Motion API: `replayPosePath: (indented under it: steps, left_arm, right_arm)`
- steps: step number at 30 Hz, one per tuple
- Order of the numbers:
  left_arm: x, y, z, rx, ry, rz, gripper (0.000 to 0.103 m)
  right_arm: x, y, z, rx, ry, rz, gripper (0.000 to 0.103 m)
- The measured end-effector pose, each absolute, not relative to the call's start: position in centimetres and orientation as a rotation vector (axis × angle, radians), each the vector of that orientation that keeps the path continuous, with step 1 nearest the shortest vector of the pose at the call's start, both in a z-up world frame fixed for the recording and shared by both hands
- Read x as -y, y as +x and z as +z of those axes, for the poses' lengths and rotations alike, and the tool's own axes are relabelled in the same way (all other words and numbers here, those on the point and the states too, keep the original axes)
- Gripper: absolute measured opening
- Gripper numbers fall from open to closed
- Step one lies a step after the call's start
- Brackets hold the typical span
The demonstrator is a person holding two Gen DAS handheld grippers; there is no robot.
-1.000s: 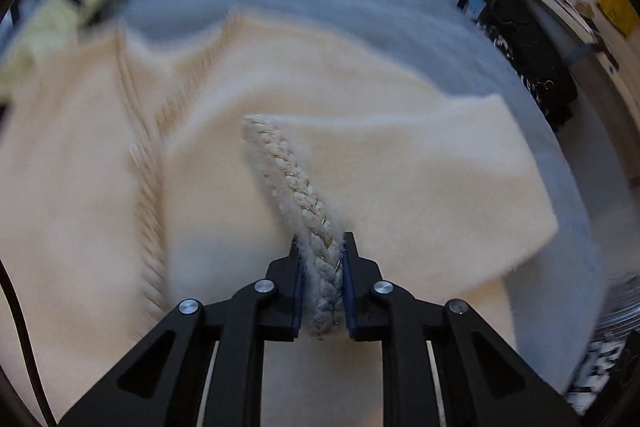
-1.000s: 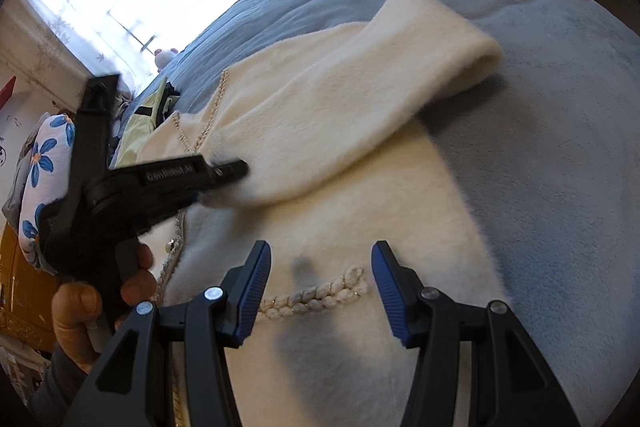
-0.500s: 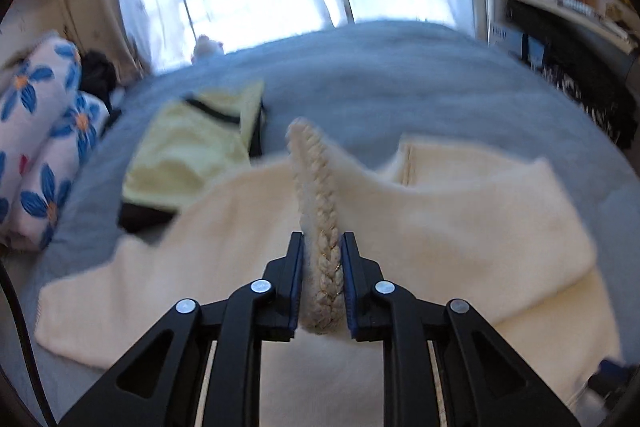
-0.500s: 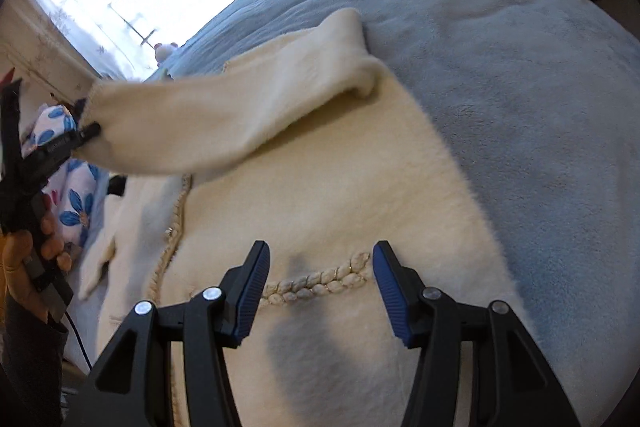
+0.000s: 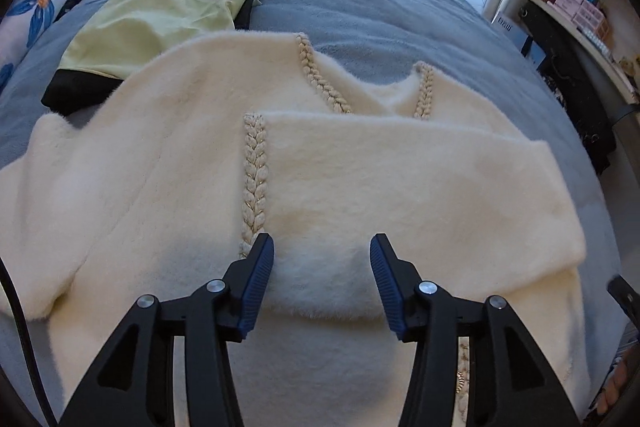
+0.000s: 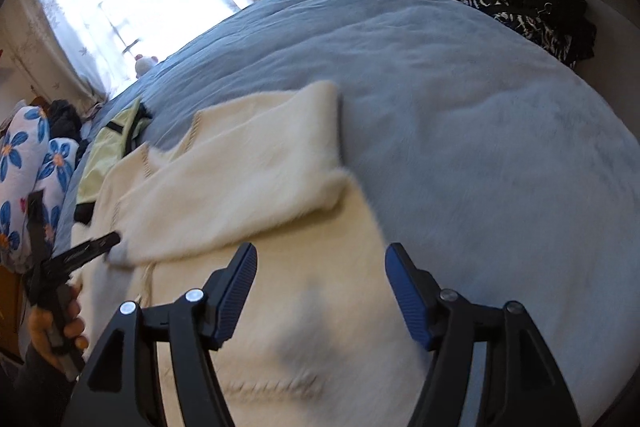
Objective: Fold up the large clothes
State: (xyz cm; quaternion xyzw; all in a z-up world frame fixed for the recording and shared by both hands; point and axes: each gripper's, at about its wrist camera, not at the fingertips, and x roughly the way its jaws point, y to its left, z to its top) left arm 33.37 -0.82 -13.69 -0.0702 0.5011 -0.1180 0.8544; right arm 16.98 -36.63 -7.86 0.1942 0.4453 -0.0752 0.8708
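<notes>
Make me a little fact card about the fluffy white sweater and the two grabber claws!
Garment: cream fluffy sweater on the blue blanket
Sleeve: right sleeve folded across the body
Trim: braided cuff lying flat
Left gripper: open, empty, above the cuff end
Right gripper: open, empty, over the sweater's lower part
Nearby: yellow garment, flowered pillow

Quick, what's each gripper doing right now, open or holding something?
Left gripper: open, holding nothing, over the folded sleeve of the cream jacket.
Right gripper: open, empty, above the jacket.
</notes>
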Motion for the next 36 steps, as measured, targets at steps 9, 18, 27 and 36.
replayPosePath:
  steps: [9, 18, 27, 36]
  left_arm:
    - [-3.9, 33.5, -14.0, -1.022, -0.233, -0.229, 0.058]
    - [-0.8, 34.7, -16.4, -1.069, -0.192, -0.27, 0.019]
    - [0.6, 35.7, -17.1, -1.122, -0.154, -0.263, 0.036]
    - [-0.5, 39.3, -16.7, -1.1, -0.219, -0.2, 0.055]
  right_arm:
    - [36.8, 24.4, -12.1, -1.081, 0.301, -0.058, 0.064]
    - [38.6, 23.6, -12.4, -1.056, 0.318, -0.121, 0.017]
    - [38.3, 23.9, -10.7, -1.062, 0.287, -0.101, 0.04]
    - [39.9, 31.1, -10.4, -1.025, 0.36, -0.136, 0.075]
